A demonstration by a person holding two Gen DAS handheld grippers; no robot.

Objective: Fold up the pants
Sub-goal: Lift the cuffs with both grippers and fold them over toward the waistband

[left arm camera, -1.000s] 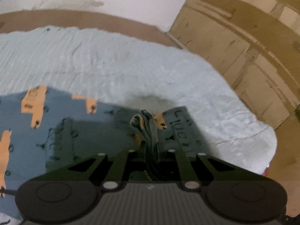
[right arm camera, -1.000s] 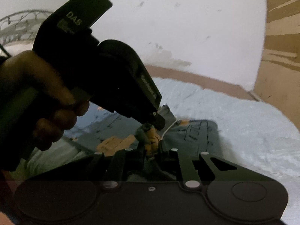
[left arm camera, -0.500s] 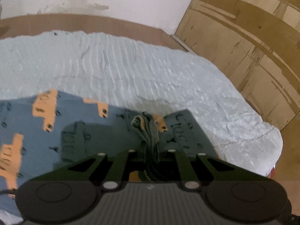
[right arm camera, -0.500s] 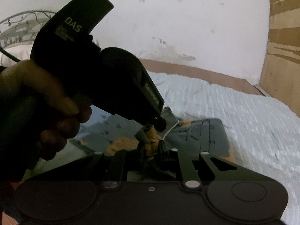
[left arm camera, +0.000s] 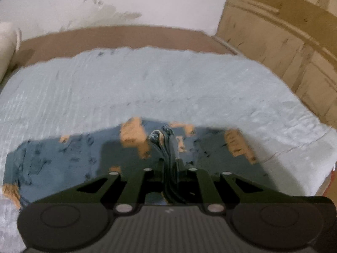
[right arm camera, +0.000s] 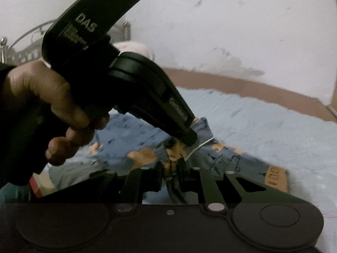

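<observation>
The pants [left arm camera: 63, 160] are blue with orange patches and dark print, and lie on a pale blue bedspread [left arm camera: 147, 88]. My left gripper [left arm camera: 169, 160] is shut on a bunched edge of the pants, which sticks up between its fingers. In the right wrist view, my right gripper [right arm camera: 171, 164] is shut on another bunched bit of the pants [right arm camera: 229, 158]. The left gripper's black body [right arm camera: 118, 69], held by a hand [right arm camera: 40, 105], fills the left of that view, its tip close above my right one. The cloth behind it is hidden.
A brown bed frame [left arm camera: 118, 38] runs along a stained white wall [left arm camera: 105, 2]. A wooden cupboard [left arm camera: 294, 42] stands at the right. A metal headboard [right arm camera: 23, 46] and a pillow [right arm camera: 134, 49] show at the far left. The bedspread's near right edge [left arm camera: 316, 160] drops off.
Both grippers have moved across the bed and lifted a little, dragging the gripped pants edge along. More of the pants now spreads to the right of my left gripper. The grips are unchanged.
</observation>
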